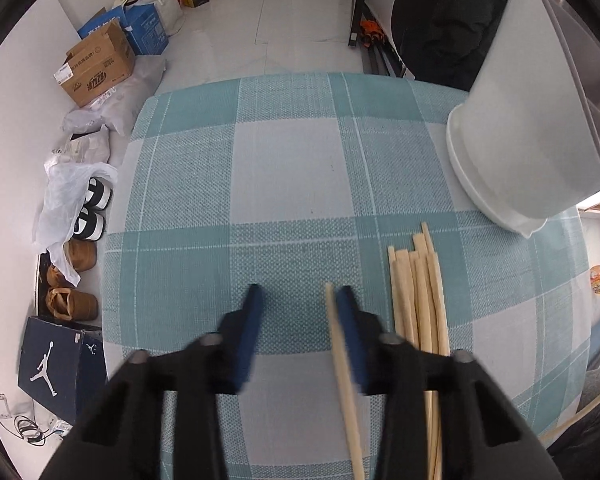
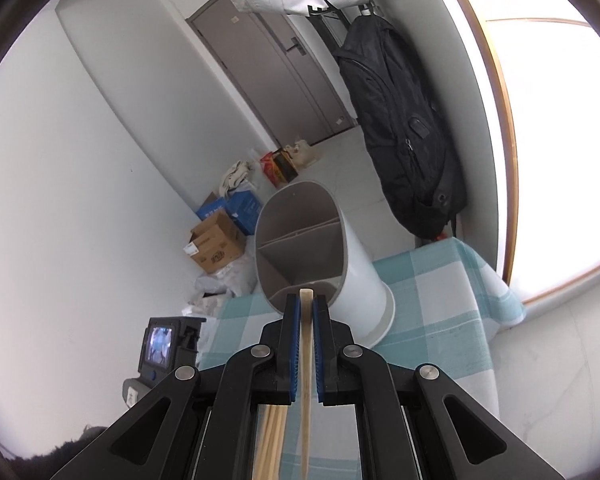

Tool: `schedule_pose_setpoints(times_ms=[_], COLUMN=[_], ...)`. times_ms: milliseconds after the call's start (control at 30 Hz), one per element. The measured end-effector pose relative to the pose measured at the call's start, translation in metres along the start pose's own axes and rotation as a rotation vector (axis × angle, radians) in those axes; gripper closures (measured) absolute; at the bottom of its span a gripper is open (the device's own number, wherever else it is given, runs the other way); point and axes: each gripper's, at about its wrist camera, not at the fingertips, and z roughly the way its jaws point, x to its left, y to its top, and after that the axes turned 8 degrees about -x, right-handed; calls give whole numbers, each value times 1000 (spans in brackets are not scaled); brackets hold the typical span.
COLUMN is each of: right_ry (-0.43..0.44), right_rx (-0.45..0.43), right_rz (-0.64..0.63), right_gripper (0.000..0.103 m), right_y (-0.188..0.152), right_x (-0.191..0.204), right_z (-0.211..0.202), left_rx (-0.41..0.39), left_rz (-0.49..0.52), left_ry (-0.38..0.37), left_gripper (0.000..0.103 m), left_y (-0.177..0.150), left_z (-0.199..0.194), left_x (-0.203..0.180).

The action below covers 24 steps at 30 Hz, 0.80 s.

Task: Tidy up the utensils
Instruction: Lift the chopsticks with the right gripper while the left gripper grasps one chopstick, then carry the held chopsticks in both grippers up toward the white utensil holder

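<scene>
While the right tongs (image 2: 307,312) pinch one light, stiff, smooth chopstick (image 2: 305,364) before the white holder (image 2: 356,264), the left tongs (image 1: 300,300) gape empty. Loose chopsticks (image 1: 420,292) lie bundled on the tabletop (image 1: 292,168); grip mid-shaft.

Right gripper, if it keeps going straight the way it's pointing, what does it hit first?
Probably the open mouth of the white holder: the right gripper, shut on a chopstick, aims at its near rim. The gap between them is unclear.
</scene>
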Motion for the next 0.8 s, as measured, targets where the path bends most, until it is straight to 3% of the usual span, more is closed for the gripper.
schedule_pose_setpoints(times_ms=[33, 200, 333, 467, 667, 767, 800], right_ry=[0, -13, -24, -42, -55, -56, -56], right_rx=[-1, -7, -21, -35, -36, -36, -38], right_rz=[-1, -23, -43, -68, -77, -92, -99], right_gripper=[97, 97, 97, 97, 97, 97, 97], right_y=[0, -2, -4, -7, -14, -17, -17], right_x=[0, 4, 8, 13, 18, 21, 22], right_z=[0, 1, 2, 2, 1, 0, 0], left_rx=[-2, -4, -64, -126, 3, 5, 5], left_rz=[-7, -85, -210, -222, -205, -150, -141], left_ry=[-6, -58, -124, -129, -125, -89, -70], left_gripper=[91, 102, 102, 102, 101, 76, 60], left_y=[0, 2, -1, -2, -4, -7, -8], left_z=[1, 0, -11, -27, -13, -11, -10], left_x=[0, 11, 27, 25, 21, 11, 10])
